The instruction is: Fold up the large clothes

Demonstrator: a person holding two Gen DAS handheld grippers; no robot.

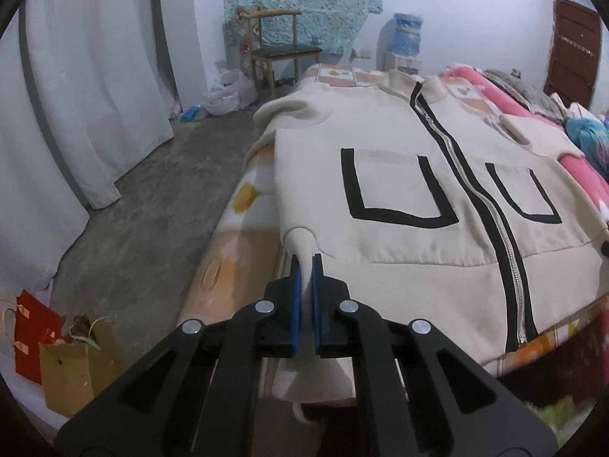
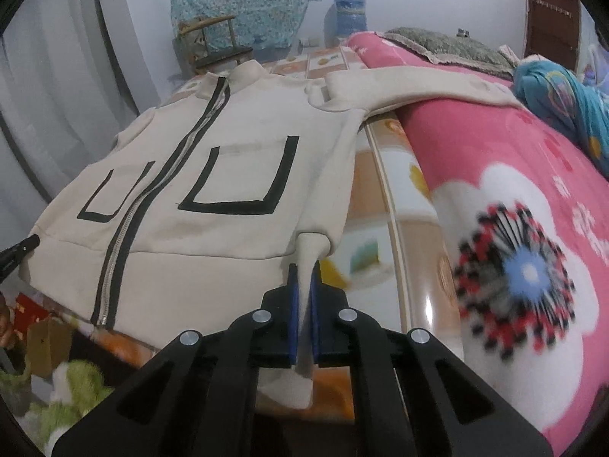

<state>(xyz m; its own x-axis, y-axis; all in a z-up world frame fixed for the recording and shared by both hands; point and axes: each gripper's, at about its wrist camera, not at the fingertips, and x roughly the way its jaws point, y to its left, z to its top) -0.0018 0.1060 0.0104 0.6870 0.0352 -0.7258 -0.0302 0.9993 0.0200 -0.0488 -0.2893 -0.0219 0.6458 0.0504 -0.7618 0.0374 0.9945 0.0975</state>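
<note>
We hold the cream jacket [image 1: 418, 190], spread on the bed [image 1: 236, 228], left tool [image 1: 306, 266] and right tool [image 2: 304, 274] each clamped on a hem corner; uneven lifting could skew the fold.

Home bedroom, bed [image 1: 236, 236], curtains [image 1: 95, 76], wooden chair [image 1: 281, 53]

No words, brand names or numbers can be read anywhere. The jacket [image 1: 399, 190] carries only plain black bands, and the pink blanket [image 2: 495, 228] shows white marks too blurred to make out.
</note>
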